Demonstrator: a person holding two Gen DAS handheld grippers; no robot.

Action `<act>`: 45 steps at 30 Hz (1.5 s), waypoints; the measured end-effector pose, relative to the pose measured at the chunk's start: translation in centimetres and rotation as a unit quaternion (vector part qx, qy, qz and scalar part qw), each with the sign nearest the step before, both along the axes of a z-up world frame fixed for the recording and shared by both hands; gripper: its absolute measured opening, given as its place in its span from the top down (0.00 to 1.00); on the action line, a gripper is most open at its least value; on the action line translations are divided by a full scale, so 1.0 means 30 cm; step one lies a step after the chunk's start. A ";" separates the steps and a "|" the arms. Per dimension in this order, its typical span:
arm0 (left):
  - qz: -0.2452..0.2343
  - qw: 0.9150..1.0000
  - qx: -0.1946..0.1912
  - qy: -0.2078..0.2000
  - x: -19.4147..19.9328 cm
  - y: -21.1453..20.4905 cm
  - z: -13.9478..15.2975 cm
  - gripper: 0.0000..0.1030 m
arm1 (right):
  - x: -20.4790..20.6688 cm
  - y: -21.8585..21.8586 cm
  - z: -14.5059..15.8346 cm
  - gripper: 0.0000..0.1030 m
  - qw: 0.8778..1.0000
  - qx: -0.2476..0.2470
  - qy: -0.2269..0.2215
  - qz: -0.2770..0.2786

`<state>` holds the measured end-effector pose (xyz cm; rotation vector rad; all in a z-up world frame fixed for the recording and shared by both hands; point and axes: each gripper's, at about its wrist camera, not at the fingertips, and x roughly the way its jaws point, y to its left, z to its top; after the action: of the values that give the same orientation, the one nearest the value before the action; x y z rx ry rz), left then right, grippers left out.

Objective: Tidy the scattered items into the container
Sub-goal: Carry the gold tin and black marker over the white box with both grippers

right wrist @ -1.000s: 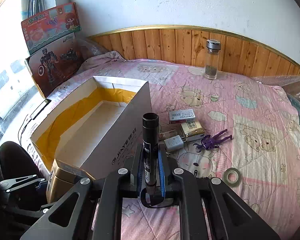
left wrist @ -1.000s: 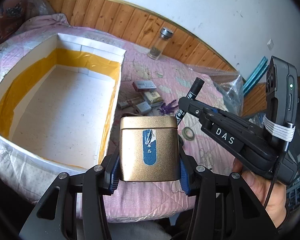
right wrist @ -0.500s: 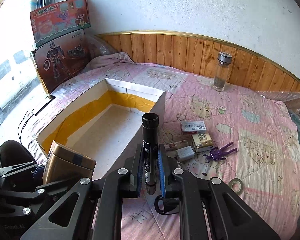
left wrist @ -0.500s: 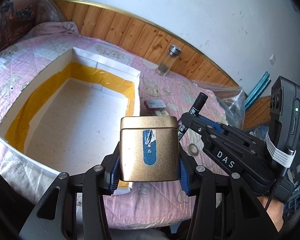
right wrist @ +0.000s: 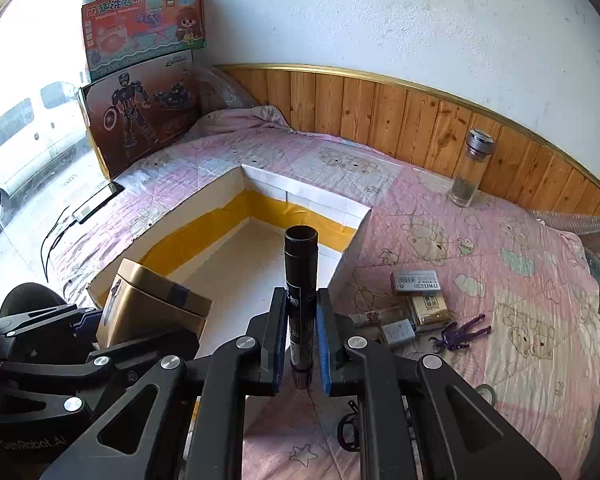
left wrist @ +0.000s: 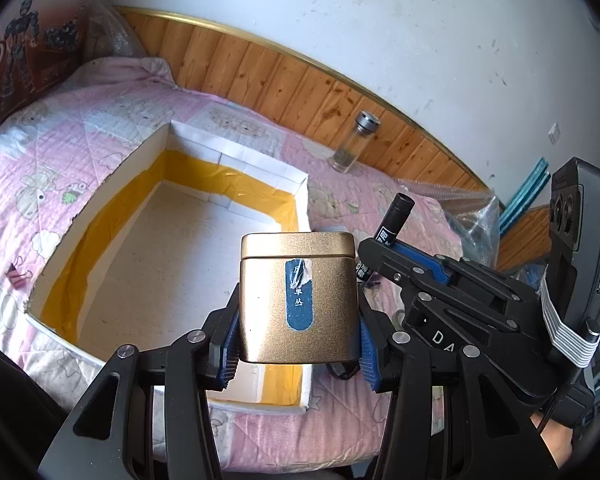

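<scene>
My left gripper (left wrist: 298,332) is shut on a gold tin (left wrist: 298,300) with a blue label and holds it above the near right corner of the open white box (left wrist: 236,164) lined with yellow tape. My right gripper (right wrist: 300,344) is shut on a black marker (right wrist: 300,280), held upright over the box's (right wrist: 300,192) near right part. The tin (right wrist: 152,308) and left gripper show at the left of the right wrist view. The marker (left wrist: 392,220) and right gripper show to the right of the tin in the left wrist view. The box is empty inside.
On the pink quilt right of the box lie small packets (right wrist: 416,282), a grey case (right wrist: 398,330), a purple toy figure (right wrist: 458,334) and a tape ring (right wrist: 486,392). A glass bottle (right wrist: 470,168) stands by the wooden headboard. Toy boxes (right wrist: 140,116) lean at the far left. A phone (right wrist: 98,202) lies at the left.
Both grippers have risen and moved left over the box with the tin and the marker still held. The box now lies lower and more central in both views.
</scene>
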<state>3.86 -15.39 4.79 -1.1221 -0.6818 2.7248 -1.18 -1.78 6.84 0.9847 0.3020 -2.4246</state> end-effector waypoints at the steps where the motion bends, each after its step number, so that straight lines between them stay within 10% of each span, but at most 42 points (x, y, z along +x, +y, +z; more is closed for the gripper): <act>1: 0.001 1.000 -0.001 0.000 -0.005 -0.007 0.002 0.52 | -0.002 -0.010 0.003 0.86 1.000 0.001 0.001 0.002; 45: 0.042 0.992 -0.085 -0.088 -0.260 -0.187 -0.093 0.52 | -0.250 -0.196 -0.073 0.86 0.996 -0.025 -0.072 0.044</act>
<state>-3.94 -21.00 2.00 -1.4180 -0.5359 2.8235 -8.68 -7.67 4.65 1.0938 0.2277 -2.2587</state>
